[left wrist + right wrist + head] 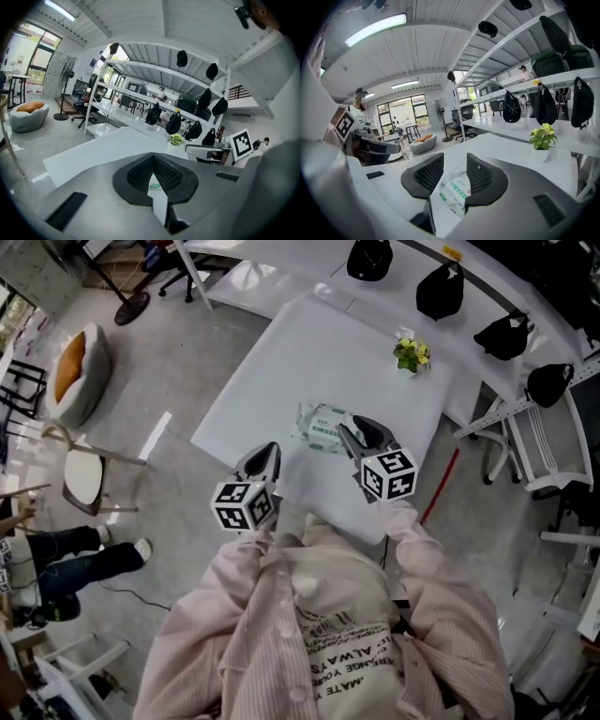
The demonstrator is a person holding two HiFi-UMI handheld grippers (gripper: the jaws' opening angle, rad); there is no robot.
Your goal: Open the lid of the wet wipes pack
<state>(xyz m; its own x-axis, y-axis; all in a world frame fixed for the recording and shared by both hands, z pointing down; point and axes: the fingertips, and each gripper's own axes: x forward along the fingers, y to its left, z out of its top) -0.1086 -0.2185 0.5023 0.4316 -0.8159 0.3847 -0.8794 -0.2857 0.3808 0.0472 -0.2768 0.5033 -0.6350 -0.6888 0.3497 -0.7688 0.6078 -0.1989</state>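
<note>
I have both grippers low over the white counter (pixel 281 362), and the wet wipes pack (pixel 322 425) lies flat on it near the middle, a little toward my right side.

My right gripper (pixel 354 427) sits at the pack's right end with its jaws spread wide. In the right gripper view the pack (pixel 457 190) fills the gap between the two dark pads, green print facing up. It looks to lie just under and ahead of the right gripper (pixel 455 159), not clamped, though I can't say for sure whether a pad brushes the wrapper. From these angles I can't make out how the lid stands.

My left gripper (pixel 270 448) hangs near the counter's front edge, apart from the pack, on the pack's near left. Its jaws are drawn together at the tips with nothing between them. In the left gripper view only a slit below the tips of the left gripper (pixel 153 157) shows bare counter and a sliver of the pack's green print (pixel 153 186).

A small potted plant (pixel 411 354) stands well apart, by the far right corner.
</note>
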